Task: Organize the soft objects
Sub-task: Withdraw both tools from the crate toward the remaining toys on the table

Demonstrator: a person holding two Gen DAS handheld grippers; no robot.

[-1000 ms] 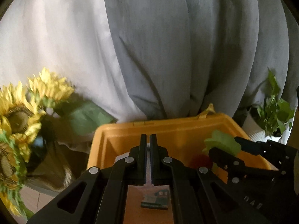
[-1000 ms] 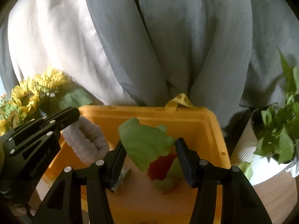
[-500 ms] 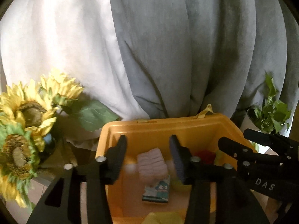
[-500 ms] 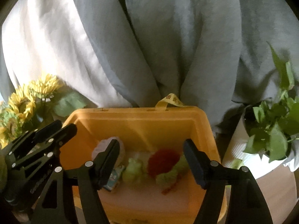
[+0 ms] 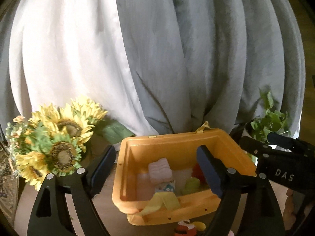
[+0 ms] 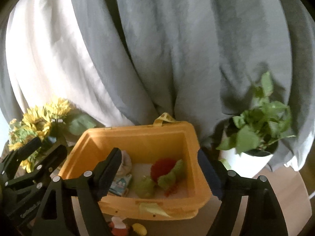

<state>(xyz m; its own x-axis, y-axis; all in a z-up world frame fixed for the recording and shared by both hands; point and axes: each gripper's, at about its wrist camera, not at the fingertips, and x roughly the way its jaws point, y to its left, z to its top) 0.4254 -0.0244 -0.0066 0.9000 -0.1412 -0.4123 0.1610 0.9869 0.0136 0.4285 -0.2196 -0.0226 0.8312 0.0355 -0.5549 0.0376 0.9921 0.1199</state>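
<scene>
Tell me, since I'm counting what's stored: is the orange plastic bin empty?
No. The orange plastic bin holds a pink knitted roll, a green plush and a red plush.

Daylight glows through the white curtain on the left, nearly washed out; the grey curtain stays dull. Both views bow at dark round edges, and the potted plant smears softly.

The 2 cameras sit side by side, close above the yellow bin, both looking down at it, toward the curtain.
</scene>
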